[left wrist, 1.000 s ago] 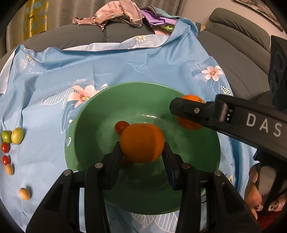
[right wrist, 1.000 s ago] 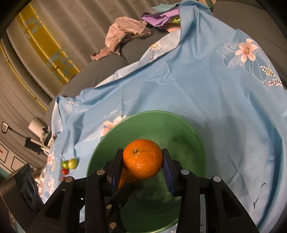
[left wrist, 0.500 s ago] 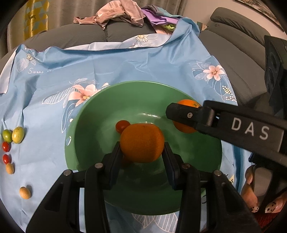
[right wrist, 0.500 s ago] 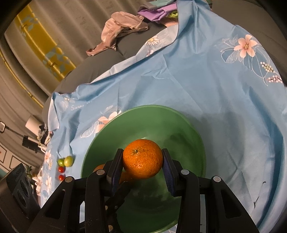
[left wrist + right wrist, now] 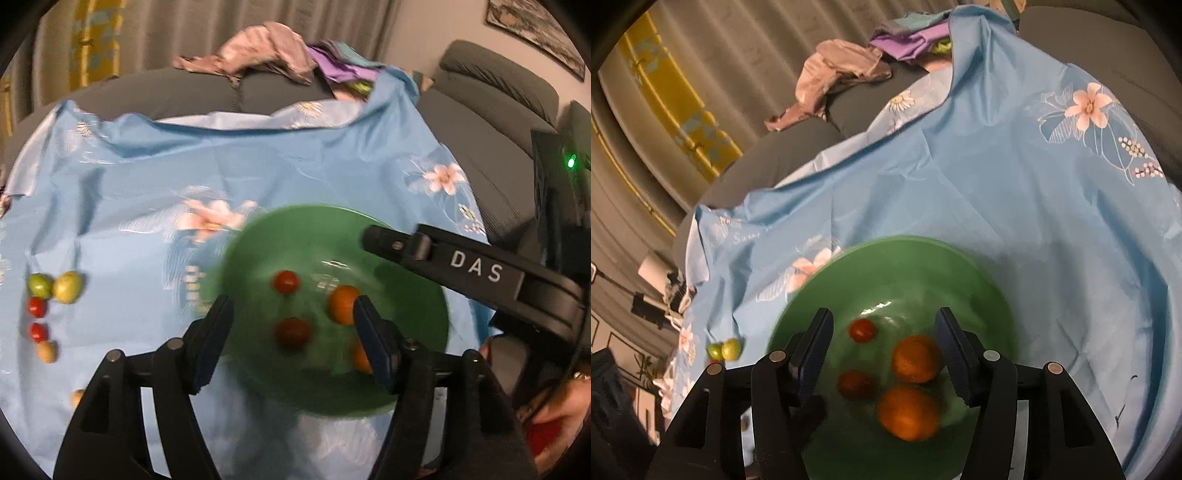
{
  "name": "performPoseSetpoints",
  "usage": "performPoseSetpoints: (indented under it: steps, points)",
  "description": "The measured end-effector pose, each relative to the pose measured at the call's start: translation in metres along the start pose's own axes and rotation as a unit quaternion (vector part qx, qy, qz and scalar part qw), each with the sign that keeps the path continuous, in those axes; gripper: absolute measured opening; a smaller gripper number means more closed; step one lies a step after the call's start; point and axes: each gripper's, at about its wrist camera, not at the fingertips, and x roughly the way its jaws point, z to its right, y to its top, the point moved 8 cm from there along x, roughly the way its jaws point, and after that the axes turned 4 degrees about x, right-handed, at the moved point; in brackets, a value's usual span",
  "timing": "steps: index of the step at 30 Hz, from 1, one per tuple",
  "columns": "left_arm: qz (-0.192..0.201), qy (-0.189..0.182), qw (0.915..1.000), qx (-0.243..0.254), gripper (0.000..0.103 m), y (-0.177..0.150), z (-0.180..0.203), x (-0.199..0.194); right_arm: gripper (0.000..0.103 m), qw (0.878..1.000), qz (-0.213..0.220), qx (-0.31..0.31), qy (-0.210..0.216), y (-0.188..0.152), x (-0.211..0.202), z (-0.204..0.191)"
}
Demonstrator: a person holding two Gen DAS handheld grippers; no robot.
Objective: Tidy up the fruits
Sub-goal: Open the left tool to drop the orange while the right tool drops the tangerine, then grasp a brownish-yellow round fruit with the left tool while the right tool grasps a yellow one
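We note both grippers over the green bowl (image 5: 982, 280) on the blue cloth (image 5: 1015, 177). Left gripper (image 5: 291, 325): jaws just opened, apart, nothing gripped. Right gripper (image 5: 882, 350): jaws just opened, apart, nothing gripped. Two oranges (image 5: 916, 359) lie loose in the bowl with two small red fruits (image 5: 862, 330). More small fruits (image 5: 55, 286) lie on the cloth, well left of the bowl.

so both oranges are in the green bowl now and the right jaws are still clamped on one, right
Not quite. Both oranges lie in the green bowl, but the right wrist view shows the right gripper with jaws just opened, gripping nothing.
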Motion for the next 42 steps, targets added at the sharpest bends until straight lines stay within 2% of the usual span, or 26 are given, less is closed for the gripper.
performPoseSetpoints:
  steps: [2, 5, 9, 11, 13, 16, 19, 20, 21, 22, 24, 27, 30, 33, 38, 41, 42]
  points:
    - [0.013, 0.028, 0.9994, -0.014, 0.074, 0.002, -0.027, -0.013, 0.059, 1.0, 0.001, -0.007, -0.002, -0.001, 0.002, -0.007]
    - [0.038, 0.114, 0.9901, -0.072, 0.075, 0.008, -0.09, -0.042, 0.059, 1.0, 0.007, -0.027, -0.005, -0.002, 0.004, -0.021]
    - [0.052, 0.153, 0.9794, -0.122, 0.08, 0.002, -0.16, -0.075, 0.059, 0.998, 0.01, -0.063, -0.004, -0.007, 0.006, -0.041]
    - [0.042, 0.185, 0.9739, -0.124, 0.08, -0.015, -0.192, -0.082, 0.059, 0.996, 0.011, -0.086, 0.001, -0.012, 0.007, -0.054]
    - [0.025, 0.203, 0.9672, -0.15, 0.078, -0.035, -0.22, -0.081, 0.059, 0.994, 0.01, -0.109, 0.011, -0.018, 0.008, -0.069]
    - [-0.005, 0.192, 0.9654, -0.176, 0.069, -0.057, -0.24, -0.07, 0.059, 0.991, -0.003, -0.131, 0.038, -0.033, 0.014, -0.097]
    - [-0.012, 0.141, 0.9716, -0.19, 0.066, -0.065, -0.242, -0.06, 0.059, 0.982, -0.034, -0.17, 0.074, -0.06, 0.024, -0.136]
    - [-0.018, 0.105, 0.9728, -0.206, 0.065, -0.069, -0.241, -0.052, 0.059, 0.979, -0.052, -0.178, 0.091, -0.07, 0.027, -0.147]
    - [-0.024, 0.085, 0.973, -0.213, 0.063, -0.068, -0.241, -0.045, 0.059, 0.973, -0.08, -0.181, 0.117, -0.084, 0.031, -0.161]
    - [-0.03, 0.076, 0.9725, -0.218, 0.06, -0.069, -0.242, -0.041, 0.059, 0.969, -0.098, -0.183, 0.133, -0.093, 0.034, -0.168]
    - [-0.054, 0.084, 0.9673, -0.233, 0.057, -0.077, -0.247, -0.033, 0.059, 0.954, -0.149, -0.194, 0.174, -0.123, 0.045, -0.189]
    - [-0.07, 0.08, 0.9624, -0.25, 0.056, -0.083, -0.252, -0.027, 0.059, 0.942, -0.183, -0.228, 0.165, -0.156, 0.062, -0.203]
    - [-0.081, 0.094, 0.9598, -0.252, 0.056, -0.086, -0.254, -0.023, 0.059, 0.932, -0.201, -0.267, 0.138, -0.178, 0.079, -0.211]
    - [-0.091, 0.084, 0.9606, -0.249, 0.057, -0.086, -0.251, -0.013, 0.059, 0.93, -0.218, -0.271, 0.117, -0.19, 0.094, -0.212]
    - [-0.1, 0.096, 0.9613, -0.238, 0.056, -0.089, -0.253, -0.006, 0.059, 0.926, -0.223, -0.289, 0.091, -0.203, 0.104, -0.206]
    - [-0.097, 0.103, 0.9609, -0.238, 0.049, -0.091, -0.256, -0.006, 0.058, 0.926, -0.219, -0.298, 0.081, -0.207, 0.106, -0.205]
    - [-0.097, 0.107, 0.9607, -0.237, 0.048, -0.092, -0.256, -0.006, 0.054, 0.927, -0.211, -0.302, 0.077, -0.207, 0.106, -0.205]
